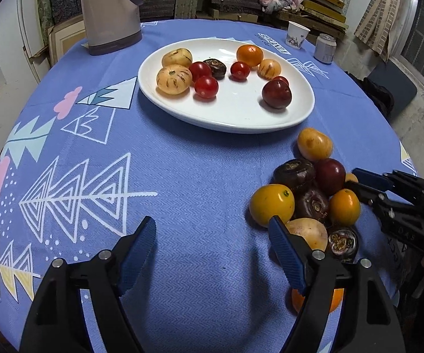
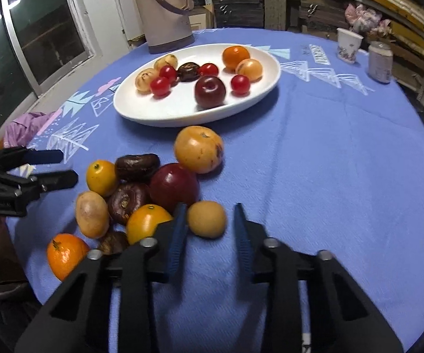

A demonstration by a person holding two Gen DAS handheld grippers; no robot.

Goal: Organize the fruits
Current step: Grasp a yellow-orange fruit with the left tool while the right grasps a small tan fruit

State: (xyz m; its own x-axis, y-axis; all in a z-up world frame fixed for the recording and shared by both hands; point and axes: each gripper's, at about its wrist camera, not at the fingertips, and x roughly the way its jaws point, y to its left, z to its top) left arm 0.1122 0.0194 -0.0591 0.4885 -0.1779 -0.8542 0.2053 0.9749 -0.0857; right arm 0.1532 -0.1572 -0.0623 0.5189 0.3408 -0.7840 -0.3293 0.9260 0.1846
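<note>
— Left gripper (image 1: pixel 212 223)?
— Wide, nothing in it, beside the fruit pile (image 1: pixel 306 194).
— Right gripper (image 2: pixel 210 212)?
— Narrowed on a small tan fruit (image 2: pixel 207 220); pile crowds its left finger, white plate (image 2: pixel 182 116) beyond.

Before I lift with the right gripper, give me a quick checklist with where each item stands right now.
1. Right gripper around the small tan fruit: ok, jaws closed in on it.
2. Grip firm: cannot tell, the right wrist view is blurred there.
3. Neighbours clear: not ok, a yellow fruit sits right against one finger.
4. Left gripper out of the way: ok, open and empty over bare cloth beside the pile.
5. Room on the white plate: ok, its near part is bare.
</note>
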